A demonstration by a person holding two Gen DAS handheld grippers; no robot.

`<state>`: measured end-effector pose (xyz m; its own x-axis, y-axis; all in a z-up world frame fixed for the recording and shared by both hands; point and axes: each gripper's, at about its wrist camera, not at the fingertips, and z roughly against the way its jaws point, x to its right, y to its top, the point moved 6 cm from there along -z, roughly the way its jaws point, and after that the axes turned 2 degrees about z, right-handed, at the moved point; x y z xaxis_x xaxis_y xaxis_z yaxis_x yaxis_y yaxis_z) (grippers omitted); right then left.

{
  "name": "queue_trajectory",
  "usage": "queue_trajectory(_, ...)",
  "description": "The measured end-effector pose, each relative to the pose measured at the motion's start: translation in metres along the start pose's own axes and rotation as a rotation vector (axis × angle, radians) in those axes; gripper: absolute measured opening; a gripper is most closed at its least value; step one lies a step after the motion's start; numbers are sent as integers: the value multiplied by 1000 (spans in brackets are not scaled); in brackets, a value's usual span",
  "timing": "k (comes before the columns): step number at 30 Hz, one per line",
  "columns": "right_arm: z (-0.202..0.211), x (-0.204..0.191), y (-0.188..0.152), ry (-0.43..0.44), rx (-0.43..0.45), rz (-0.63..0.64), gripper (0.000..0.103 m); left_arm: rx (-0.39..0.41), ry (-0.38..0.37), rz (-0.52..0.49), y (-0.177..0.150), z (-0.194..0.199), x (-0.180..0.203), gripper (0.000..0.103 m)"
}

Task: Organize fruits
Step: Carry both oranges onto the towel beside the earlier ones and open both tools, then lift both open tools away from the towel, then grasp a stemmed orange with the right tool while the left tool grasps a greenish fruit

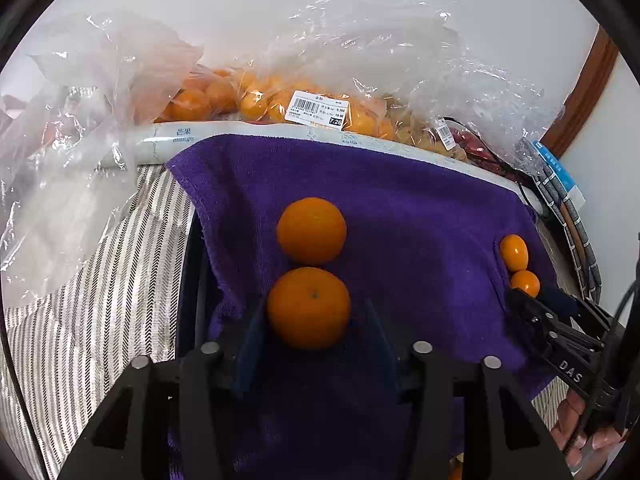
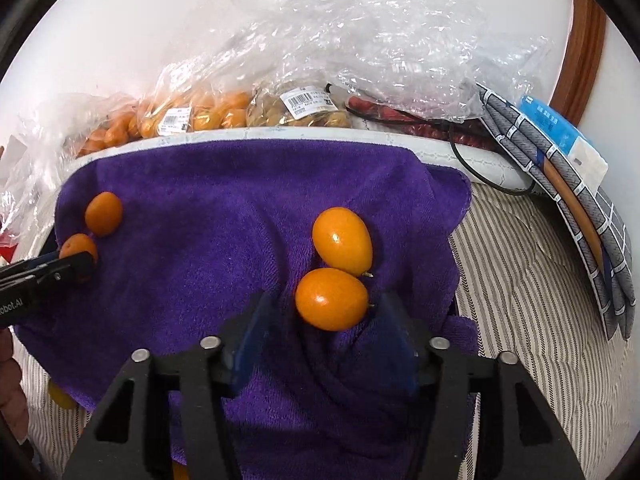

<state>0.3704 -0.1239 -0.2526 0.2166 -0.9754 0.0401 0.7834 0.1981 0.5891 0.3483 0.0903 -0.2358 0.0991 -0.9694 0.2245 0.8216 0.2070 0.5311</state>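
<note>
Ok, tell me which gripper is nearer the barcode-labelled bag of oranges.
Left, though not by much. The left gripper faces the bag of oranges almost head-on; the right gripper sits off to the side, with the bag far to its left.

I am seeing two round oranges sitting on the purple towel (image 1: 420,216), the near orange (image 1: 309,307) touching the far orange (image 1: 311,230) just behind it. Well apart to their right, two smaller glossy oval kumquats are lying on the same towel, the near kumquat (image 2: 331,298) resting against the far kumquat (image 2: 342,241), each tilted on its side.
</note>
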Motion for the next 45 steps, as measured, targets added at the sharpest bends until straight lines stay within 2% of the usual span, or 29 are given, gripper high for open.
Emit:
queue_trajectory(10, 60, 0, -5, 6, 58, -34, 61, 86, -16, 11, 2, 48, 5, 49)
queue_trajectory(20, 123, -8, -35, 9, 103, -32, 61, 125, 10, 13, -35, 96, 3, 49)
queue_trajectory(27, 155, -11, -56, 16, 159, -29, 61, 141, 1, 34, -57, 128, -2, 49)
queue_trajectory(32, 163, -12, -72, 12, 171, -24, 61, 115, -1, 48, -79, 139, -9, 49)
queue_trajectory(38, 155, -20, -95, 88, 95, -13, 61, 97, 26, 61, -101, 143, -17, 49)
queue_trajectory(45, 141, -37, -115, 132, 55, 19, 60, 97, 47, 77, -114, 145, -28, 51)
